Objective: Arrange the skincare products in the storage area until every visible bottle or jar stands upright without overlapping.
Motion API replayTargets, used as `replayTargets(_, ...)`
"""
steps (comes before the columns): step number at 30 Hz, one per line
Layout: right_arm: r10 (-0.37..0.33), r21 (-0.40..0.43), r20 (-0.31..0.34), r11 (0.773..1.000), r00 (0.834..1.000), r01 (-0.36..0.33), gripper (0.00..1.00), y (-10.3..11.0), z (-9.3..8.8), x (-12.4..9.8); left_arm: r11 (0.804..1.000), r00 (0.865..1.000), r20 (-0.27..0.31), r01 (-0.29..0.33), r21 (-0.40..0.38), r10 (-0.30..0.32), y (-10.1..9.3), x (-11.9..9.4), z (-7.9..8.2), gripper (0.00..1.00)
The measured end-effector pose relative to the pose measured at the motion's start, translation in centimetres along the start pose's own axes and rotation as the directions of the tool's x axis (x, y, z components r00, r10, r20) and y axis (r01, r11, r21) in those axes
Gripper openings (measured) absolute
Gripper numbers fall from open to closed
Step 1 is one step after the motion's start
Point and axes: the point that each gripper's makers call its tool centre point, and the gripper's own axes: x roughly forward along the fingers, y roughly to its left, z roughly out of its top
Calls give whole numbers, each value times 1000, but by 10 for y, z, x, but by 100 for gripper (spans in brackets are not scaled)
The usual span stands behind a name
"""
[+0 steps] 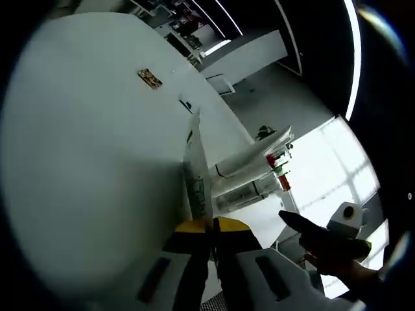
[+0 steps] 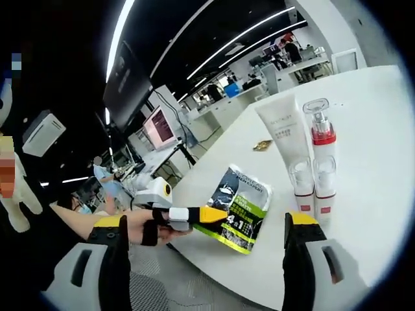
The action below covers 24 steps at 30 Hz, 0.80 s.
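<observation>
White tube (image 2: 285,133), three bottles, one sachet (image 2: 241,208) on table (image 2: 369,116).

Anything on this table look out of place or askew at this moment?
Yes. A green-and-black sachet is pinched at its edge by the left gripper and overhangs the white table. The white tube and three red-banded bottles stand upright beside it. A small wrapper scrap lies behind them.

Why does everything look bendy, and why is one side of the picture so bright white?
Left gripper view: the fisheye lens curves the white table; glare at right washes out the floor, and the sachet looks edge-on. Right gripper view: ceiling light strips bow into arcs, while the white tube and sachet stay fairly sharp.
</observation>
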Motion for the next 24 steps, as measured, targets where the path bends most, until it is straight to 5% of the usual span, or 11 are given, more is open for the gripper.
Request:
replayTargets(8, -27, -7, 8, 1000, 1000, 27, 99, -6, 2, -4, 999, 999, 13, -32, 0, 32, 7, 3, -3, 0)
replayTargets(16, -48, 1, 20, 999, 999, 48, 99, -10, 3, -8, 988, 993, -31, -108, 113, 112, 19, 10, -7, 2)
replayTargets(20, -55, 6, 23, 998, 998, 55, 99, -13, 2, -10, 967, 984, -60, -150, 207, 166, 27, 11, -9, 7)
replayTargets(24, -63, 14, 26, 998, 998, 63, 99, -14, 1, -11, 924, 971, -97, -176, 339, 221, 36, 13, -11, 13)
